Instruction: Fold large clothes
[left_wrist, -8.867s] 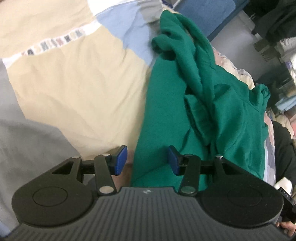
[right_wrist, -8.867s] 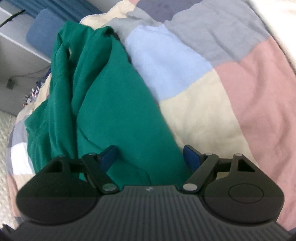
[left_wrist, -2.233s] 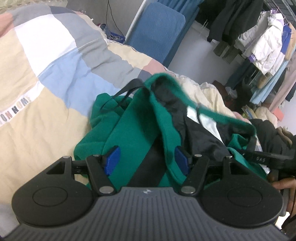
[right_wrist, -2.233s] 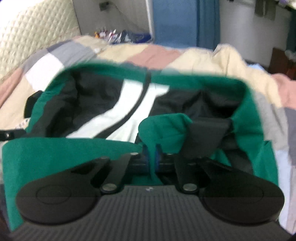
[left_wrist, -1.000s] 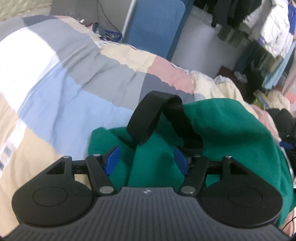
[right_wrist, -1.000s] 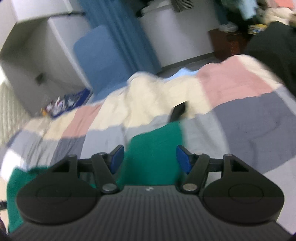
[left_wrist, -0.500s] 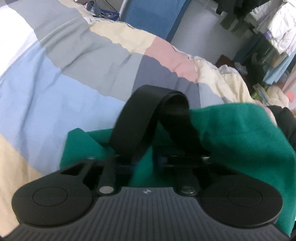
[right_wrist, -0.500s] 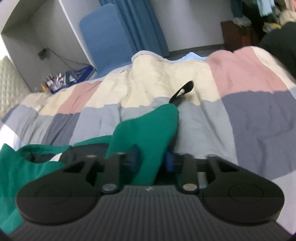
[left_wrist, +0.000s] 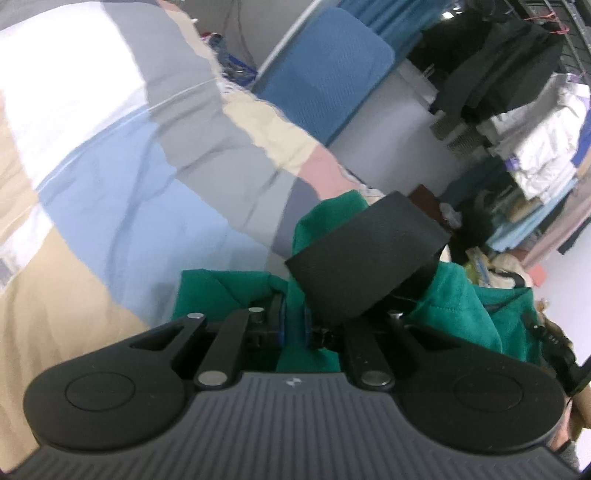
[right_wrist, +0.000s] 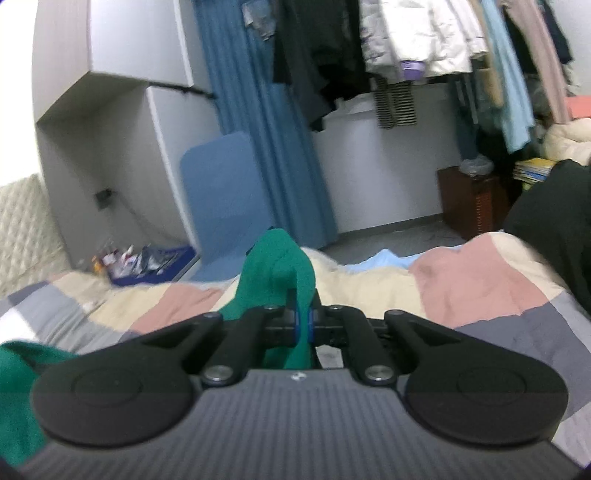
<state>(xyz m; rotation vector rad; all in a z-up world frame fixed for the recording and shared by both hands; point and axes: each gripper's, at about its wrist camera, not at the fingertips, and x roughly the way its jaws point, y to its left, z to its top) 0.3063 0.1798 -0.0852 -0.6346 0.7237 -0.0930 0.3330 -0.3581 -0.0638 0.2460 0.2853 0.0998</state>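
The green garment with a black strap hangs from my left gripper, which is shut on a fold of the green cloth just below the strap, above the patchwork quilt. In the right wrist view my right gripper is shut on another edge of the green garment, which sticks up between the pads. More green cloth hangs at the lower left. Both grippers are raised above the bed.
The patchwork quilt covers the bed. A blue cushion and blue curtain stand beyond it. A rack of hanging clothes and a dark wooden cabinet are at the right.
Both grippers have shut on the green garment and lifted it. Both views have tilted up toward the room.
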